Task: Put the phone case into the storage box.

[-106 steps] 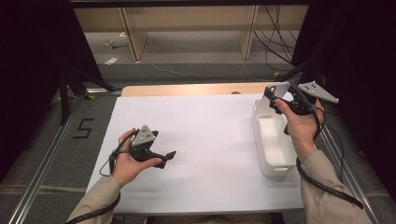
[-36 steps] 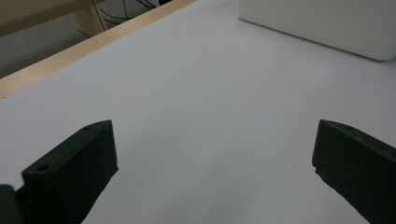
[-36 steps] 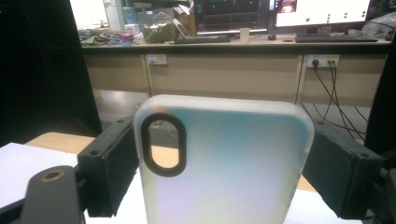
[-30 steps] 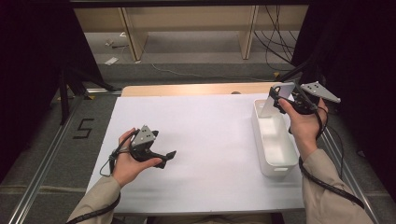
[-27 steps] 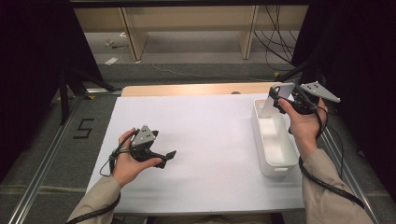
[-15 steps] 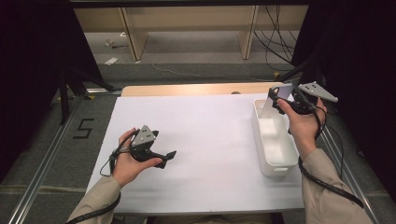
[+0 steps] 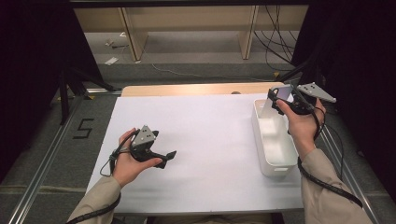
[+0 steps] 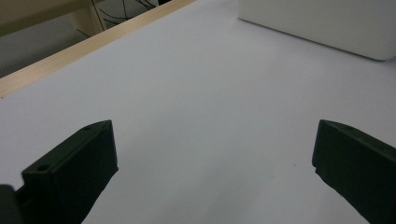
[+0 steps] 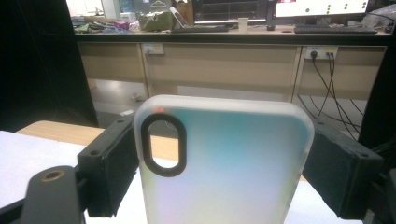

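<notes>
On the floor a "5"; right tongs clamp a phone case, left tongs wide.

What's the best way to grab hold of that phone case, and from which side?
Grip the phone case across its width, on its two long edges, as the right gripper does now, jaws pressed on both sides. It is thin and flat, so the narrow edges fit between the jaws, and coming from its lower end leaves the camera cutout uncovered.
</notes>
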Demonstrator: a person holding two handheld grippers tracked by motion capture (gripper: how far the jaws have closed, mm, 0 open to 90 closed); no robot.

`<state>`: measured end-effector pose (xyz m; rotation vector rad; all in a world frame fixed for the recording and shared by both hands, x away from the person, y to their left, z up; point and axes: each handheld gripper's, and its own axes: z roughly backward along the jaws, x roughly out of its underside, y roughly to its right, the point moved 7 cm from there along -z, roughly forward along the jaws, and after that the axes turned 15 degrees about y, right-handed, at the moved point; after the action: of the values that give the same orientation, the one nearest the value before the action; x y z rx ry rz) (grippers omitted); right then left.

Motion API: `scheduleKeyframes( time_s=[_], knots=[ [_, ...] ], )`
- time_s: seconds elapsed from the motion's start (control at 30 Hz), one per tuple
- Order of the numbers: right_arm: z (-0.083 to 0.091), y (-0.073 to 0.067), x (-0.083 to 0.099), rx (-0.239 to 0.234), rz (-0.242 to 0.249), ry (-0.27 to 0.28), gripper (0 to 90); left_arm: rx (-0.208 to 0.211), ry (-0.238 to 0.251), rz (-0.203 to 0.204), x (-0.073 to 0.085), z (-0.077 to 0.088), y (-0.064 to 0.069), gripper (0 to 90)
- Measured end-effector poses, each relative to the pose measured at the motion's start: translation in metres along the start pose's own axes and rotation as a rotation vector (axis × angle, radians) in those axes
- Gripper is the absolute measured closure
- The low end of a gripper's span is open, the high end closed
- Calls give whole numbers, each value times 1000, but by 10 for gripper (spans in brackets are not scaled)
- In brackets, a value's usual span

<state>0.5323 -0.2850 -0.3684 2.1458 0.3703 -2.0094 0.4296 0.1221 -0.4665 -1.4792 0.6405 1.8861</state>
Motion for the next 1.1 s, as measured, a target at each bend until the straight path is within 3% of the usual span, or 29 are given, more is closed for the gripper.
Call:
scheduleKeyframes(
  time_s=[1.1],
  knots=[
    [-4,-3,13,-2,17,-30,181,3,-1,-1,0,0,1,0]
  ],
)
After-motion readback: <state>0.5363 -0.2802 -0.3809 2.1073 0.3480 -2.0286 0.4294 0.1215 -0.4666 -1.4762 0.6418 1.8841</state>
